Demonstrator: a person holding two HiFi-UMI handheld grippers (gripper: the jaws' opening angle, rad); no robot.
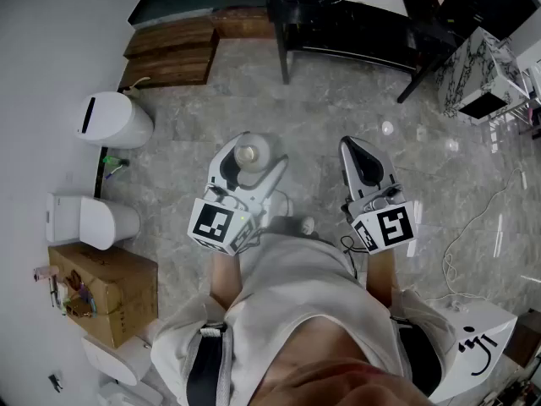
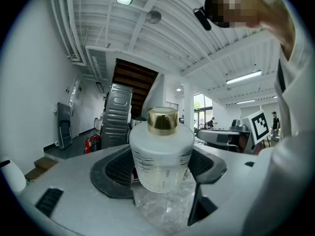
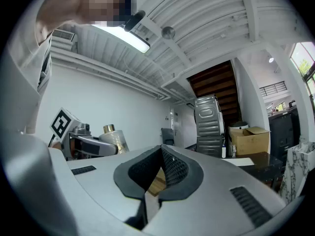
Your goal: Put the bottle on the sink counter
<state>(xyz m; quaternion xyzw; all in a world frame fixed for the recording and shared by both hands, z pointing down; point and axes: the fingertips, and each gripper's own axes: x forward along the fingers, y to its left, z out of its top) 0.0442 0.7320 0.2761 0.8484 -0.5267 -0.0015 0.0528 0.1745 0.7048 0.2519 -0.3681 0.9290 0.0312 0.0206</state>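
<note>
Because the left tongs (image 1: pixel 254 161) grip the bottle (image 2: pixel 161 156) only round its curved body, jaws spread wide and level, the nearest danger is probably a slip. The crinkled clear film (image 2: pixel 162 208) under it looks slick, and a jolt or tilt could let the gold cap (image 2: pixel 163 120) tip forward and out. To the right of the bottle, the right tongs (image 3: pixel 160 171) are closed on nothing, so they could not catch it. Below the bottle is a hard stone floor (image 1: pixel 338 100), where a drop might crack it. Farther left of the bottle stand a toilet (image 1: pixel 93 222) and a white bin (image 1: pixel 114 118). No sink tabletop shows, so carrying it while searching risks a knock.
</note>
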